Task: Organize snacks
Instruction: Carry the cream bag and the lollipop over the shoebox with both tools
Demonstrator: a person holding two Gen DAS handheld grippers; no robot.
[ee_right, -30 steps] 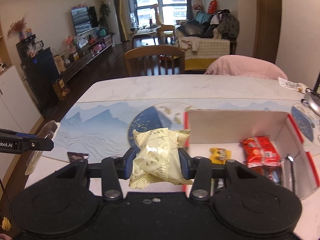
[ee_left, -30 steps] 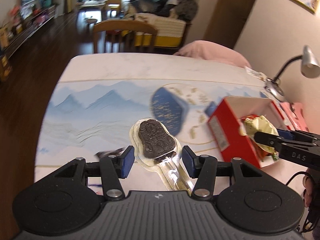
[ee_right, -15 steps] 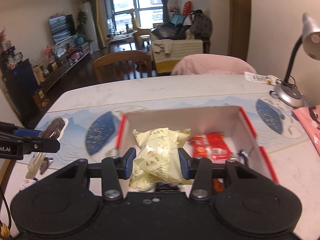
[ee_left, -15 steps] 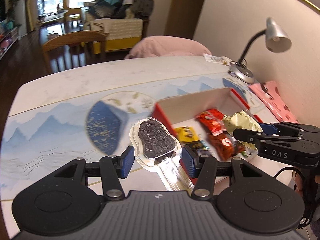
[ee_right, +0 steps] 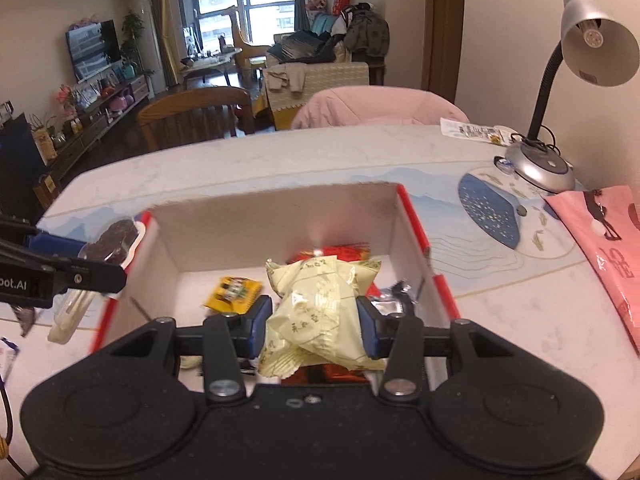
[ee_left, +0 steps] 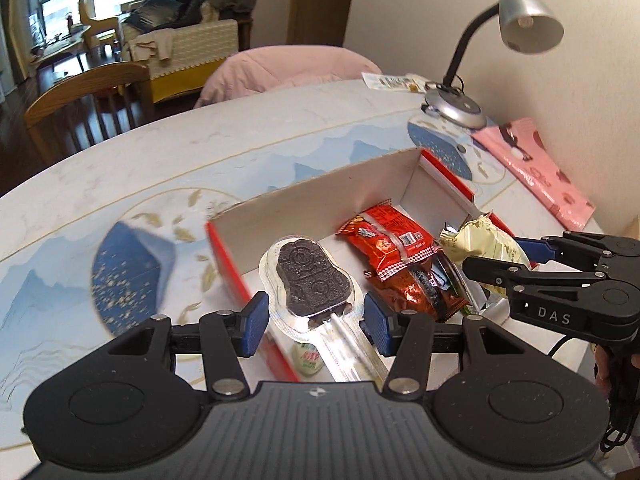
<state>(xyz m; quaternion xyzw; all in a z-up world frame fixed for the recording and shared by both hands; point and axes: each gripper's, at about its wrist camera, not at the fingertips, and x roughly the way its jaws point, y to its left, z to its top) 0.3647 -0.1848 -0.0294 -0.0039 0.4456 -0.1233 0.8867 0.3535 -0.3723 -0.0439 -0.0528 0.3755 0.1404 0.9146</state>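
Hovering over the red box (ee_left: 448, 186) on the tabletop (ee_left: 200, 148), the left gripper (ee_left: 316, 322) has its jaws clamping a chocolate lollipop (ee_left: 310, 278); the right gripper (ee_right: 316, 326) has its jaws pinching a pale yellow snack packet (ee_right: 320, 304) above the box's interior.

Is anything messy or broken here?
Nothing looks broken or spilled. The snacks in the red box just lie jumbled. Each tool holds one snack: left tool the chocolate pop, right tool the yellow packet.

Left claw (ee_left: 315, 322) and right claw (ee_right: 312, 330) both clamped, level.
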